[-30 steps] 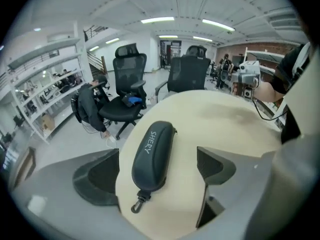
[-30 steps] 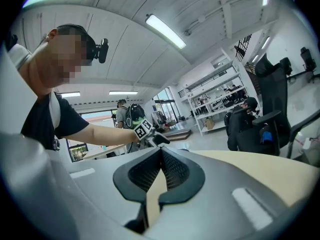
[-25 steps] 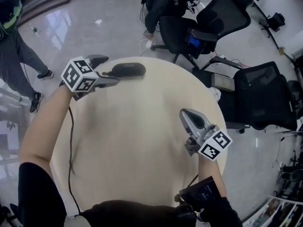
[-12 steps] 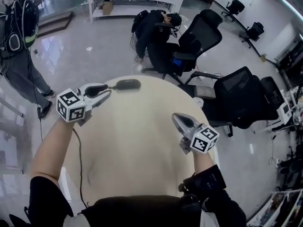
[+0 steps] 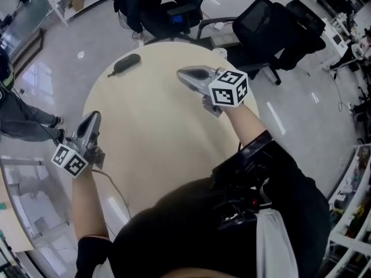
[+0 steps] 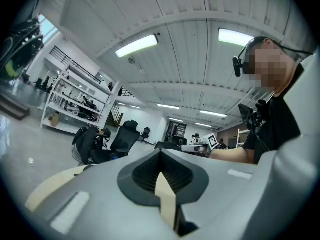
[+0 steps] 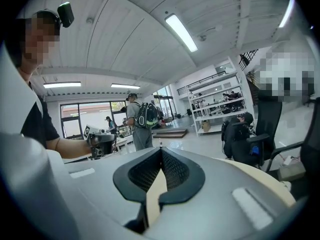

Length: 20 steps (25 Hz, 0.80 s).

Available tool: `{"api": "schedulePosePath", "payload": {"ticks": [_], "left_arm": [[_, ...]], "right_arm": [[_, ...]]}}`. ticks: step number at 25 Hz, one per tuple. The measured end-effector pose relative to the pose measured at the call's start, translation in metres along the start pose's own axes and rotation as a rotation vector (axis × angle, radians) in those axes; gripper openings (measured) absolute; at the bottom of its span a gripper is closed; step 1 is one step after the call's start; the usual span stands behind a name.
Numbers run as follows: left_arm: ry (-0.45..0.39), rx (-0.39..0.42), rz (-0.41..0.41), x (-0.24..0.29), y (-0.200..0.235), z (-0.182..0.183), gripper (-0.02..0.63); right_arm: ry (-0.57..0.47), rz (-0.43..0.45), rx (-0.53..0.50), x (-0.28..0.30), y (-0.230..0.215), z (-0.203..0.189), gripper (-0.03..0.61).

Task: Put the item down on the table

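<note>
The task looks done: the dark oblong case (image 5: 124,63) lies alone on the desk (image 5: 151,126), well apart from the left gripper (image 5: 94,117), whose jaws have just been closing on nothing, and the right gripper (image 5: 181,73), its jaws together and empty.

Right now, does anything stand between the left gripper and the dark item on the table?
Nothing visible does. The dark item lies alone near the far edge of the table, a bare stretch from the left gripper, whose fingers just closed empty.
</note>
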<state>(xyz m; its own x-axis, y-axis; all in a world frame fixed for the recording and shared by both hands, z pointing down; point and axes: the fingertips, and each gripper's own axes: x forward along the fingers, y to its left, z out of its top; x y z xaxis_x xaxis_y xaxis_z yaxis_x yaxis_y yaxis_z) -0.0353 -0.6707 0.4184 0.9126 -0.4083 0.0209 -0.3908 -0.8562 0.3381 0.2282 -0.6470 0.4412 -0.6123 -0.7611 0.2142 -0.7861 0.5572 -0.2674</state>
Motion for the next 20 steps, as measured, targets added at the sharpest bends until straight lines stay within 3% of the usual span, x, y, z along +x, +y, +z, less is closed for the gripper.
{"api": "schedulePosePath", "payload": {"ticks": [7,11,16,20], "left_arm": [[-0.052,-0.147,0.089,-0.097,-0.053,-0.057,-0.002],[-0.087,-0.184,0.115,-0.16,-0.07,-0.061,-0.002],[-0.128,-0.217,0.079,-0.217,-0.08,-0.046,-0.002],[-0.113,-0.216,0.021,-0.249,-0.096,-0.045,-0.002]], "right_arm": [[0.006,0.021,-0.009,-0.022,0.042,-0.002,0.014],[0.014,0.015,-0.005,-0.026,0.08,-0.004,0.014],[0.009,-0.019,-0.002,-0.026,0.129,0.007,0.014],[-0.002,-0.034,-0.007,-0.03,0.171,0.007,0.014]]}}
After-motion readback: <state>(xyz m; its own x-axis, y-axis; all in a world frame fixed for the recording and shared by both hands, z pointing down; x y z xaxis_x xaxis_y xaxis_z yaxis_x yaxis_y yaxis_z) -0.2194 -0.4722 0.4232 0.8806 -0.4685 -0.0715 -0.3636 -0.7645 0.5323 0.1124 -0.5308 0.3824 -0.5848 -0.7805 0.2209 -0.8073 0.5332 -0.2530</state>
